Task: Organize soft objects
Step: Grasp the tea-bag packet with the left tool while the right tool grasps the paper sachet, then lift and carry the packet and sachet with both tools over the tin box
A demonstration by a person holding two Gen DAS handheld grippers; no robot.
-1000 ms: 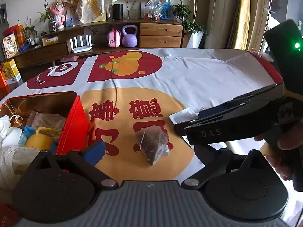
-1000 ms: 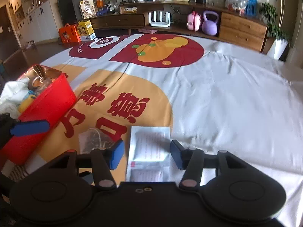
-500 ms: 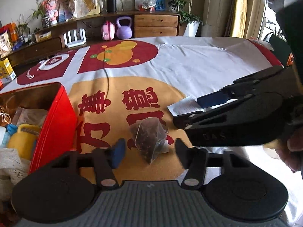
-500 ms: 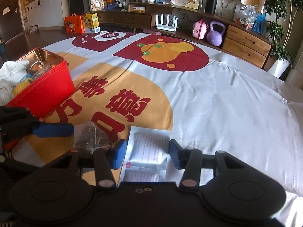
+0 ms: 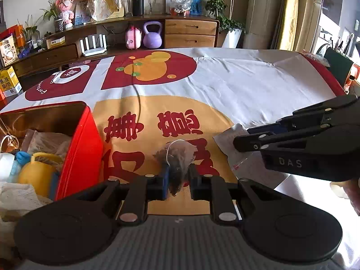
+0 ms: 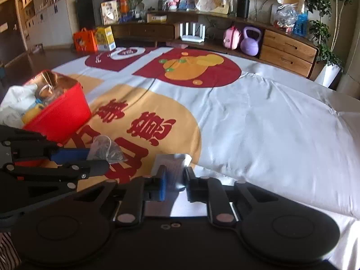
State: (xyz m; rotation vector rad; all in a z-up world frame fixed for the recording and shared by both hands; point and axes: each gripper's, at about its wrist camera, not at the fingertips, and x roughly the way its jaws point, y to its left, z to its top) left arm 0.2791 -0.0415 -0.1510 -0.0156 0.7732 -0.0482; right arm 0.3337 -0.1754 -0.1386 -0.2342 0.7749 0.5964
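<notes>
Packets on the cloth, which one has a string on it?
The mesh tea bag, pinched in the left gripper, has a white string and dark leaves inside. The flat white sachet, pinched in the right gripper, has none.

each camera sits just behind its own gripper, looking forward and down along the fingers, close over the printed cloth (image 5: pixel 236 94). the left gripper (image 5: pixel 178 180) appears at the right view's left edge, the right gripper (image 6: pixel 175 183) at the left view's right; both views share the red tin (image 6: pixel 60 112) and the far sideboard (image 5: pixel 190 33).
</notes>
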